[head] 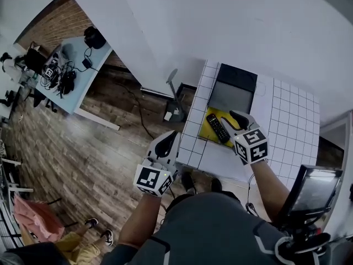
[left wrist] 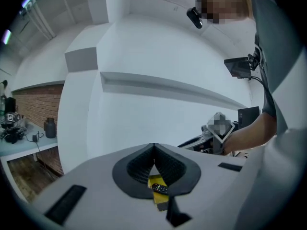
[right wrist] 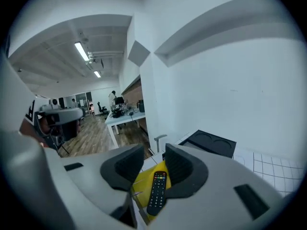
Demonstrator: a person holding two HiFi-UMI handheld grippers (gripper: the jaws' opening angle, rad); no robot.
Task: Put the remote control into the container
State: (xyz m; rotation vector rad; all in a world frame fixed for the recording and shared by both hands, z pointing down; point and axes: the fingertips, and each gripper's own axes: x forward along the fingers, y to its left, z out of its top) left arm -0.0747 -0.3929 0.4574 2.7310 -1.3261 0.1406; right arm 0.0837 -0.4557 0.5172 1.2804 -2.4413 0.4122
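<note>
The remote control (head: pixel 218 128) lies flat on a yellow sheet (head: pixel 207 132) on the white gridded table (head: pixel 287 109), outside the black container (head: pixel 234 87), which sits at about 1 o'clock from it. In the head view the right gripper (head: pixel 234 120) hangs just beside the remote, which is at roughly 8 o'clock from the jaw tips. In the right gripper view its jaws stand apart with nothing pressed between them: the right gripper (right wrist: pixel 154 153) is released, and the remote control (right wrist: pixel 157 193) shows in the gap, lying at 6 o'clock below the tips on the yellow sheet (right wrist: pixel 144 178), clear of both pads. The container (right wrist: pixel 211 143) is at 2 o'clock there.

The left gripper (head: pixel 172 136) is at 8 o'clock from the remote, off the table's edge over the wooden floor (head: pixel 83 153). In its own view the left gripper (left wrist: pixel 154 146) is clenched, tips meeting, with nothing held.

The remote's near end is cut off by the right gripper's body in that gripper's view. The left gripper view gives only a sliver of the remote control (left wrist: pixel 160 189) under its closed jaws. In the head view one right jaw covers the sheet's 3 o'clock edge, and the inside of the container is too dim to read
</note>
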